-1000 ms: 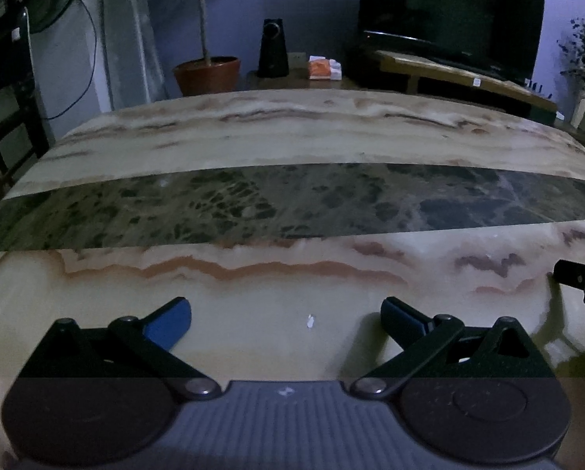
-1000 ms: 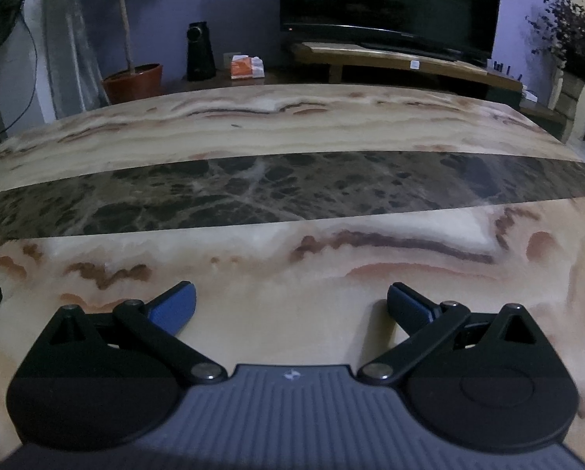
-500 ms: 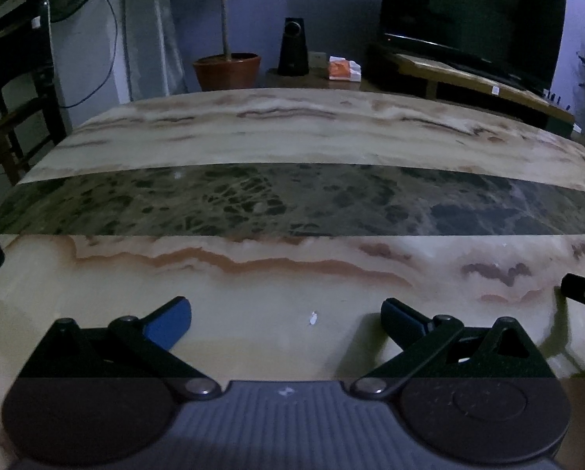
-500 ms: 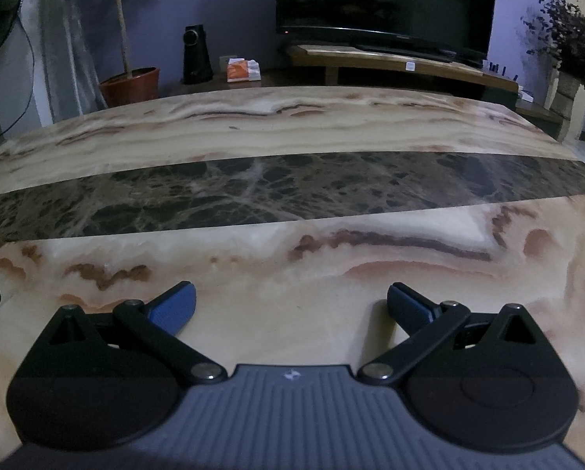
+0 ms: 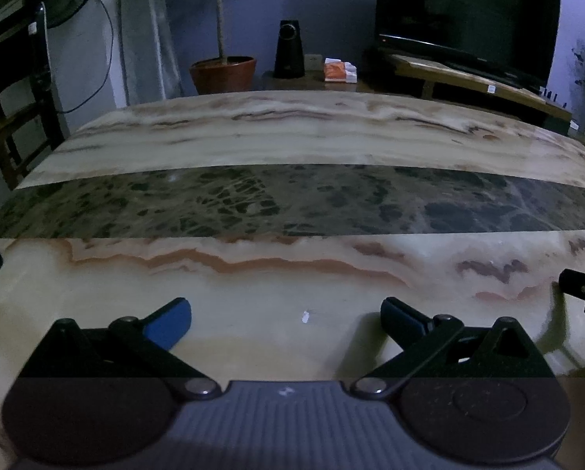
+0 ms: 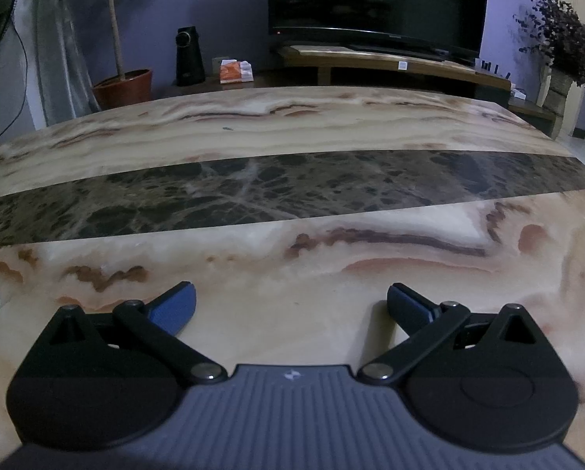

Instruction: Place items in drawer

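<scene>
**Both grippers idle over the marble table**

The left gripper (image 5: 284, 319) and right gripper (image 6: 290, 305) hovered low above the marble table (image 6: 292, 125), jaws spread wide, holding nothing. No drawer or items showed. An orange packet (image 6: 234, 71) sat beyond; its writing was unreadable.

The bench (image 5: 292, 141) looks like polished marble, cream with rusty veins and a dark mottled band, smooth and faintly glossy; the left gripper (image 5: 286, 315) is matt black plastic with blue pads (image 5: 167, 323) and metal pivots; the plant pot (image 6: 124, 88) looks like terracotta.
</scene>
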`<state>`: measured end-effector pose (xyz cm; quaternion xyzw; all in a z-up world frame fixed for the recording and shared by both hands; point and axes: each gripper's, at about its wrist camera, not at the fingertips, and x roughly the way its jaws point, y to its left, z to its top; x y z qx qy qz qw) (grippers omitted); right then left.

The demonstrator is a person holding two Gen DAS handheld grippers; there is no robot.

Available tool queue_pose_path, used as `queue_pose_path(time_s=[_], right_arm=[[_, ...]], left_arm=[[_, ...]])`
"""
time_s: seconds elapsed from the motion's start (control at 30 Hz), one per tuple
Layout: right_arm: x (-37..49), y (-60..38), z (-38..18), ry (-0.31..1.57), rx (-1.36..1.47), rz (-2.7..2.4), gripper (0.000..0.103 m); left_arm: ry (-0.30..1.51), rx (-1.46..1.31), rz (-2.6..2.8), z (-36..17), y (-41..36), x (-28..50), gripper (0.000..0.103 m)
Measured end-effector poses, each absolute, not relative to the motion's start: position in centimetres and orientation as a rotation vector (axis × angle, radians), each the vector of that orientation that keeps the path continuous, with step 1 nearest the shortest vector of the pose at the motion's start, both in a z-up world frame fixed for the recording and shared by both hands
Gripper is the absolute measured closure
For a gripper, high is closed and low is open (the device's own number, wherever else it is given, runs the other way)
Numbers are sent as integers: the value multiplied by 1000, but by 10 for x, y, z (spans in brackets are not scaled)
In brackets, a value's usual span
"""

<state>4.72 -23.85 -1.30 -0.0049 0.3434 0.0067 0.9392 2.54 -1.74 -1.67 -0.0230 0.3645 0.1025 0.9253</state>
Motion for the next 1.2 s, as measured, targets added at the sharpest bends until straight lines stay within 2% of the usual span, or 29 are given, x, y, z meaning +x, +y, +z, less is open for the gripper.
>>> queue_pose_path(time_s=[1.2], right_arm=[[46,-240,-13,698,-10,9,0]], left_arm=[[740,-31,184,-17,-18,25,1]])
